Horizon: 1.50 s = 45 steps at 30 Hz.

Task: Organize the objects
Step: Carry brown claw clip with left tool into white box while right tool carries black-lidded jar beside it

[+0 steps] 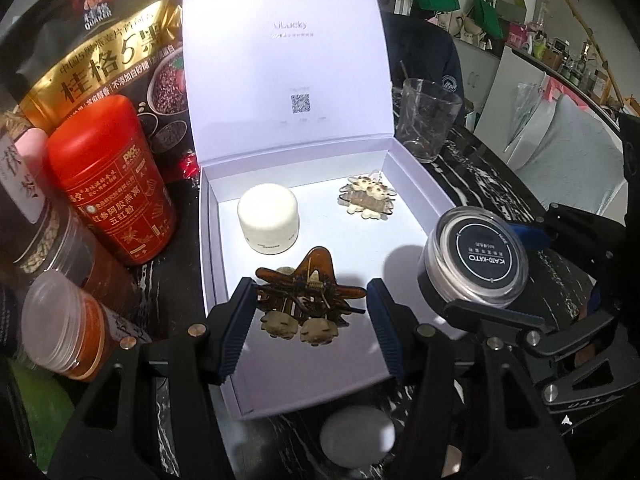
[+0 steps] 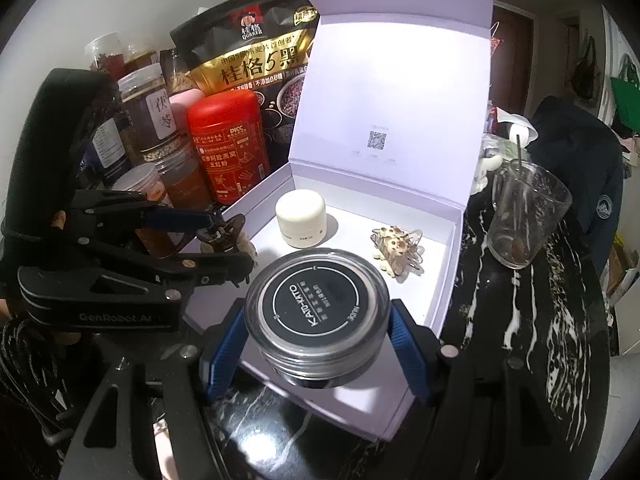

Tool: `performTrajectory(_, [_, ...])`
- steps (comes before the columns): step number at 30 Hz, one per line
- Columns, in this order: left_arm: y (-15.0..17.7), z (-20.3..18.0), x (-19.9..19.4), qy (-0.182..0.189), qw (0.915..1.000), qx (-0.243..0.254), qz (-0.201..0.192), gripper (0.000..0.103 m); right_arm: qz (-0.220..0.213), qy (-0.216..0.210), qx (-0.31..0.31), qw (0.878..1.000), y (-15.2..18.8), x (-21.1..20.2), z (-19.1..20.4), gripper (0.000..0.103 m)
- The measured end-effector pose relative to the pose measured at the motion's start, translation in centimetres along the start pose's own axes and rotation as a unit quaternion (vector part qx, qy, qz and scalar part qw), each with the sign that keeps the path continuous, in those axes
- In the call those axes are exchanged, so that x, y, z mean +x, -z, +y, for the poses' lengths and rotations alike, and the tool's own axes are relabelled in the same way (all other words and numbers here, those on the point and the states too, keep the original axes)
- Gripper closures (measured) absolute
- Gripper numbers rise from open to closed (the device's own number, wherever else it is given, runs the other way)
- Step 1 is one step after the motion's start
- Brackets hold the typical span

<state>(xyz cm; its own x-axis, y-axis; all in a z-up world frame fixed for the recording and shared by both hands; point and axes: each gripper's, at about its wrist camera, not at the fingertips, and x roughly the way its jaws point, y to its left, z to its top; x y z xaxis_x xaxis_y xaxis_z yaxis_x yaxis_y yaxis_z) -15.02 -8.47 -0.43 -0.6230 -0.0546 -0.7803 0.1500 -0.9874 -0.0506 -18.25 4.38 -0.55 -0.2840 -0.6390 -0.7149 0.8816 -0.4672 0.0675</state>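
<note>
An open pale lilac gift box (image 1: 424, 184) (image 2: 448, 280) stands on the dark marble counter, lid upright. Inside it are a white cream jar (image 1: 268, 219) (image 2: 301, 219) and a beige flower hair clip (image 1: 367, 197) (image 2: 398, 249). My left gripper (image 1: 312, 310) is shut on a brown star-shaped hair claw (image 1: 310, 284) (image 2: 228, 236), held over the box's near left part. My right gripper (image 2: 320, 334) is shut on a round clear jar with a black KATO-KATO lid (image 2: 318, 312) (image 1: 474, 254), held above the box's near right edge.
To the left of the box stand a red tin (image 1: 112, 180) (image 2: 228, 144), a Quaker oat bag (image 1: 108, 48) (image 2: 248, 60) and several spice jars (image 1: 64, 320). An empty glass (image 1: 426, 118) (image 2: 524, 216) stands right of the box. A white round object (image 1: 356, 436) lies near the counter's front.
</note>
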Motion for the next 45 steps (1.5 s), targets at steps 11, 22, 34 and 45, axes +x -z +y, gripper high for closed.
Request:
performTrajectory(11, [-0.6,1.6,3.0,-0.015,0.9995,-0.016,0.022,0.048,0.021,-0.006,0.001,1.000,-1.0,3.2,-0.8,0.033])
performTrajectory(22, [-1.1,2.5,5.9,-0.022,0.9979,-0.024,0.055,0.048,0.053,-0.015,0.002,0.999,-1.4,6.3,-1.5,0.033])
performTrajectory(34, [-1.5,2.6,7.3,0.005,0.9963,-0.029,0.081,0.048,0.085,-0.022,0.012,0.996,-1.5,8.1,-2.5,0.033])
performTrajectory(45, [-2.2,2.5,8.1,0.017,0.9958,-0.025,0.087,0.048,0.099,-0.017,0.010,0.995,-1.9,8.8,-2.7,0.033])
